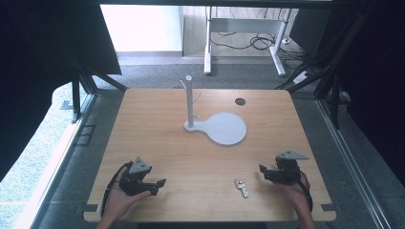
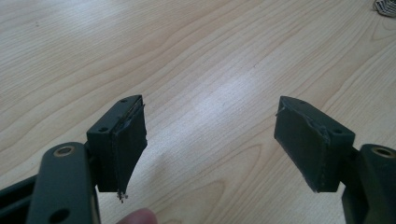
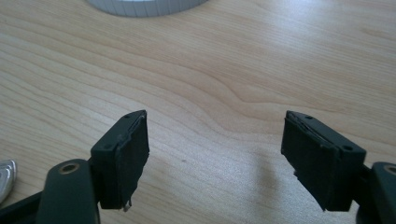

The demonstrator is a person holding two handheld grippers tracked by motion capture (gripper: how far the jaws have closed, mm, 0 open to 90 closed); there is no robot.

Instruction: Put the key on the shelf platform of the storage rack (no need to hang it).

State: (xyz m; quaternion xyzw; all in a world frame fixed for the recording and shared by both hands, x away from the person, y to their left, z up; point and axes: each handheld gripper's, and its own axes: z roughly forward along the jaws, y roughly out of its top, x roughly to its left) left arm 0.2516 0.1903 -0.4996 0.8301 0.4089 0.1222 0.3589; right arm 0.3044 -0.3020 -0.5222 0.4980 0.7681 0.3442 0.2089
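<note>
A small silver key (image 1: pixel 241 187) lies flat near the table's front edge, between my two grippers. A white stand (image 1: pixel 190 102) with short pegs rises from a flat round base (image 1: pixel 224 129) at the middle of the table. My left gripper (image 1: pixel 155 182) rests at the front left, held in a hand, jaws open with nothing between them. In the left gripper view the gripper (image 2: pixel 210 126) faces bare wood, with the key (image 2: pixel 385 5) far off at the top right. My right gripper (image 1: pixel 266 173) sits at the front right, open (image 3: pixel 215 140) and holding nothing, with the key (image 3: pixel 5 172) at its left edge.
The wooden table (image 1: pixel 157 124) has a dark round hole (image 1: pixel 240 101) at the back right. The white base's rim (image 3: pixel 144 5) lies ahead of the right gripper. Beyond the table stand a white desk frame (image 1: pixel 207 43) and cables on grey carpet.
</note>
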